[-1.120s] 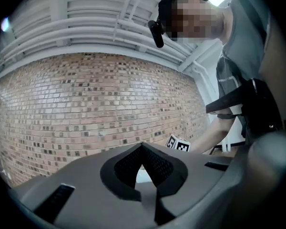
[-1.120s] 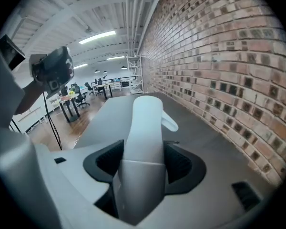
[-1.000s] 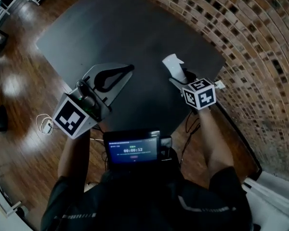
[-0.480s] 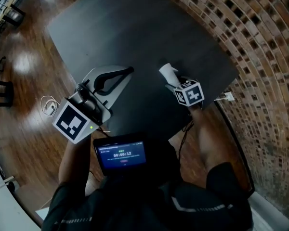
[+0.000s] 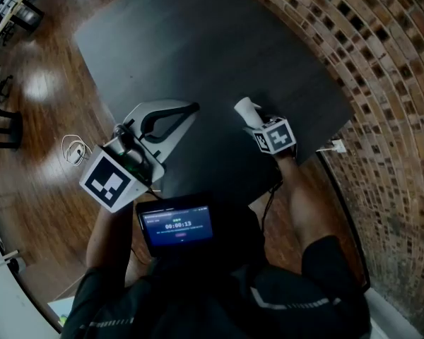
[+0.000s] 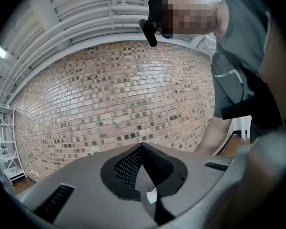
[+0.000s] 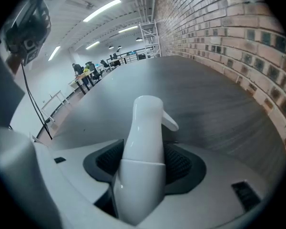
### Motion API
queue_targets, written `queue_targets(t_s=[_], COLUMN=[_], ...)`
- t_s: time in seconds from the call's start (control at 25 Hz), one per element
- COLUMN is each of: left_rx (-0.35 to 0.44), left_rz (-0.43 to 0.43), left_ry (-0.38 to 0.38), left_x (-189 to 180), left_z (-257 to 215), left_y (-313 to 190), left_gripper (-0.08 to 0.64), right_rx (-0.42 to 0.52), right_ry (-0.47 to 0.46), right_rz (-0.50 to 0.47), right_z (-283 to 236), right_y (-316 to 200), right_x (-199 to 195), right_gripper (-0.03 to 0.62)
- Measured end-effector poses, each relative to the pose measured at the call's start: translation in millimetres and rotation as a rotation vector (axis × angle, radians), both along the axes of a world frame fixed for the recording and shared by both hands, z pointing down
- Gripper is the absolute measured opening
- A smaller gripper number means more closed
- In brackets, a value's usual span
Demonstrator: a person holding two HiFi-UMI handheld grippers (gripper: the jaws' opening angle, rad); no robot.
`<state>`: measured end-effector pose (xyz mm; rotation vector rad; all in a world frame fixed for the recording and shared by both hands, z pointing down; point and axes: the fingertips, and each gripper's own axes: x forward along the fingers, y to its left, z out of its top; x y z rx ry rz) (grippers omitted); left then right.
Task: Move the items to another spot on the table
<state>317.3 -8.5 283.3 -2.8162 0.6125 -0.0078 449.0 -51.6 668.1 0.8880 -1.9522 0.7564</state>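
Note:
A white bottle with a small spout [image 7: 144,142] sticks out forward between the black pads [image 7: 181,163] of my right gripper [image 7: 145,163], which is shut on its body. In the head view the white bottle [image 5: 245,109] hangs over the dark table [image 5: 198,41] near its right front part, ahead of my right gripper [image 5: 256,121]. I cannot tell whether it touches the tabletop. My left gripper [image 5: 189,109] is over the table's front left edge, its jaws closed tip to tip. In its own view my left gripper [image 6: 142,149] points up at the brick wall; only a tiny white scrap shows between the pads.
A brick wall [image 5: 381,62] runs close along the table's right side. Wooden floor [image 5: 35,104] lies to the left, with a coiled cable [image 5: 72,149] on it. A small screen with a timer [image 5: 178,226] sits at the person's chest.
The right gripper with the bottle has sunk away from the head camera and shifted slightly left. The left gripper has stayed about where it was.

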Motion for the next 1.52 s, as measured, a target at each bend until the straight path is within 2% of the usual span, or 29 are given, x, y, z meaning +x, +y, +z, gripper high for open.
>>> queue_targets(t_s=[0.2,0.4,0.48,0.52,0.56,0.72,0.92,1.04,1.16,1.32,1.44,1.52], left_rx=[-0.005,-0.017,-0.02,-0.019,-0.016,0.001,0.016,0.036,0.068,0.082,0.041,0.035], left_rz=[-0.004,-0.027,-0.054,-0.068,-0.08,-0.097,-0.093,-0.058,0.006,0.083,0.145,0.166], left_ry=[0.004,0.023,0.036,0.037,0.036,0.024,0.028,0.041,0.054,0.07,0.144,0.17], left_x=[2,1,0,-2,-3,-6,-22,-29,-36,-56,-80,-94], left_z=[1,-4,-7,-9,-11,-24,-41,-49,-59,-64,-64,-61], left_y=[4,11,13,15,17,31,46,56,68,84,91,100], left_gripper=[-0.006,-0.006,-0.006,-0.006,-0.006,-0.006,-0.006,-0.006,-0.006,-0.007,-0.006,-0.007], right_rx=[-0.076,-0.07,-0.072,-0.068,-0.059,-0.02,0.059,0.126,0.251,0.442,0.547,0.618], right_ry=[-0.009,0.043,0.048,0.041,0.032,0.009,-0.032,-0.067,-0.175,-0.32,-0.372,-0.381], right_rz=[-0.028,-0.041,-0.048,-0.046,-0.045,-0.052,0.008,0.053,0.084,0.14,0.2,0.234], right_z=[2,6,5,3,0,-20,-61,-94,-146,-223,-265,-286], right_y=[2,6,7,8,8,13,16,24,38,71,97,120], right_x=[-5,-7,-6,-6,-6,1,3,1,-6,-23,-36,-46], right_gripper=[0.276,0.286,0.317,0.354,0.373,0.377,0.377,0.377,0.33,0.164,0.143,0.09])
